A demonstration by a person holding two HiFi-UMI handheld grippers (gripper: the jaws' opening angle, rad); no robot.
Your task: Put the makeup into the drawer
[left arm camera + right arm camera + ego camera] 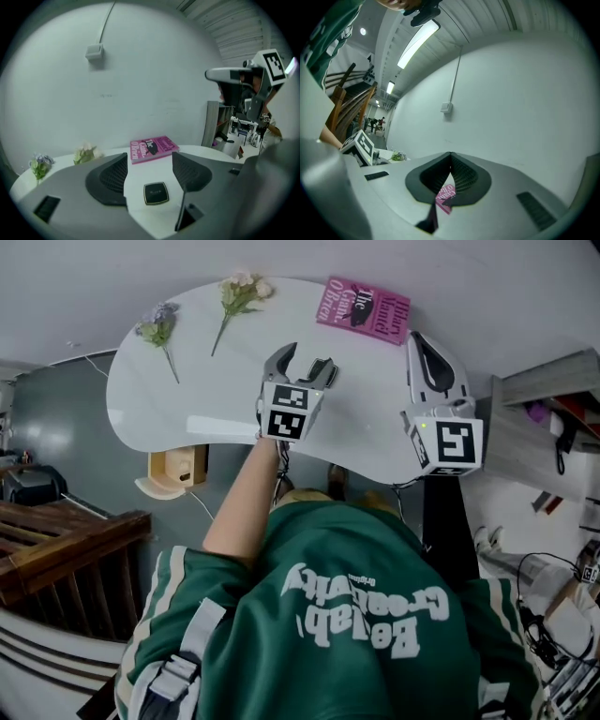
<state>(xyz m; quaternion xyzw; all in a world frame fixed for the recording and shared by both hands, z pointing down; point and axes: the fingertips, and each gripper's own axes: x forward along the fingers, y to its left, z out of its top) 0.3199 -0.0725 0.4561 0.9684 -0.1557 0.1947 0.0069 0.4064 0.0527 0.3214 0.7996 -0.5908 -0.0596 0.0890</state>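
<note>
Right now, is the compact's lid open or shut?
Shut: the compact lies flat on the table, lid down, no mirror showing.

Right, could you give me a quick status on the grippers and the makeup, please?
Left gripper open, compact lying on table between its jaws, ungripped. Right gripper shut, empty. Pink book beyond, not in the way.
</note>
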